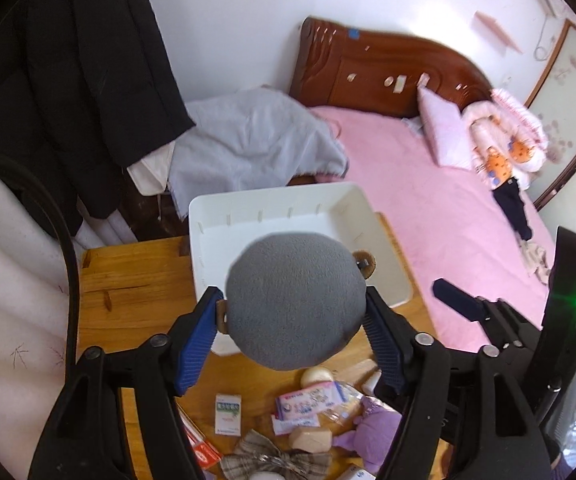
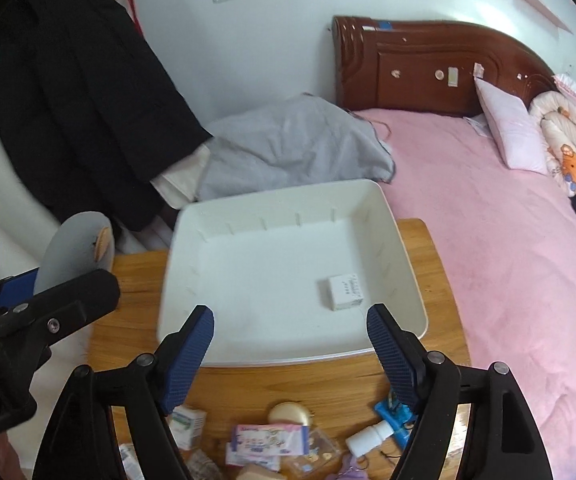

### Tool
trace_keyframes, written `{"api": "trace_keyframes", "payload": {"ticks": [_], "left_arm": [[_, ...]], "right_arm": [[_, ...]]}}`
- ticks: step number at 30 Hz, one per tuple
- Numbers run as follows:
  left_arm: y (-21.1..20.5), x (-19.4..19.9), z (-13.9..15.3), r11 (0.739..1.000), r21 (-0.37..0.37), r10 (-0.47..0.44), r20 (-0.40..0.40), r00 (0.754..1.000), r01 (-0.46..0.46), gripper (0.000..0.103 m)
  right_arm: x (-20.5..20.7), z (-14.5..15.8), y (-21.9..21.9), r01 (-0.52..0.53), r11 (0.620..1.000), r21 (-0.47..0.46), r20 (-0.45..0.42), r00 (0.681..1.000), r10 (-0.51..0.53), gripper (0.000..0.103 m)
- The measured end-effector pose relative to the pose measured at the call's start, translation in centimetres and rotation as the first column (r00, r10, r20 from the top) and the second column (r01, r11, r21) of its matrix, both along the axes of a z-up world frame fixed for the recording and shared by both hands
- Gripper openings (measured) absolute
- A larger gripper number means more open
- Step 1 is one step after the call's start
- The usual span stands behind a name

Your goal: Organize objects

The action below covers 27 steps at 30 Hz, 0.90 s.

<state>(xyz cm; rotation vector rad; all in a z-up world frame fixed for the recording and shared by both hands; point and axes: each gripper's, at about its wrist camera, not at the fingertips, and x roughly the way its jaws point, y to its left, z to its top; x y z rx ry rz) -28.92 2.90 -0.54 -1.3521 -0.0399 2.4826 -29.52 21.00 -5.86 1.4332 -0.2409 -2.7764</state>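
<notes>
My left gripper (image 1: 294, 320) is shut on a round grey plush toy (image 1: 294, 298) with brown ears, held above the near edge of the white tray (image 1: 248, 208). The toy (image 2: 76, 246) also shows at the left of the right wrist view, above the table's left edge. My right gripper (image 2: 290, 346) is open and empty, just in front of the tray (image 2: 192, 236). A small white box (image 2: 343, 292) lies inside the tray at its right side.
On the wooden table (image 2: 300, 384) near me lie several small items: a wipes pack (image 2: 270, 438), a white bottle (image 2: 368, 438), a blue item (image 2: 394, 416), a green-white box (image 1: 228, 414), a purple plush (image 1: 376, 436). A pink bed (image 2: 488, 240) is right, a black coat (image 2: 80, 92) left.
</notes>
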Motion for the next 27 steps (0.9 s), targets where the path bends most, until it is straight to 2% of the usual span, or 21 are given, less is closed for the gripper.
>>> {"api": "trace_keyframes", "payload": {"ticks": [4, 10, 15, 19, 23, 27], "left_arm": [[0.4, 3.4, 2.2, 1.0, 0.027, -0.008, -0.056, 0.998, 0.009, 0.077], [1.7, 8.6, 4.4, 0.999, 0.019, -0.047, -0.126, 0.991, 0.05, 0.077], [2.2, 11.9, 4.5, 0.997, 0.061, -0.028, -0.126, 0.992, 0.036, 0.079], [2.4, 14.3, 3.9, 0.998, 0.058, -0.022, -0.146, 0.989, 0.031, 0.079], [2.6, 16.0, 2.5, 0.999, 0.035, -0.014, -0.147, 0.989, 0.019, 0.08], [2.0, 17.3, 0.5, 0.999, 0.042, 0.014, -0.102, 0.995, -0.009, 0.08]], "right_arm": [[3.3, 2.4, 0.4, -0.037, 0.997, -0.07, -0.094, 0.995, 0.03, 0.08], [9.3, 4.8, 2.2, -0.066, 0.986, -0.151, -0.234, 0.972, 0.029, 0.08], [13.3, 5.3, 3.6, -0.093, 0.989, -0.118, -0.249, 0.967, 0.062, 0.08], [15.7, 5.3, 4.9, -0.12, 0.987, -0.108, -0.247, 0.965, 0.09, 0.08], [18.6, 5.1, 5.8, -0.144, 0.987, -0.067, -0.266, 0.956, 0.122, 0.08], [21.0, 3.9, 6.5, -0.163, 0.986, -0.024, -0.255, 0.955, 0.151, 0.08]]}}
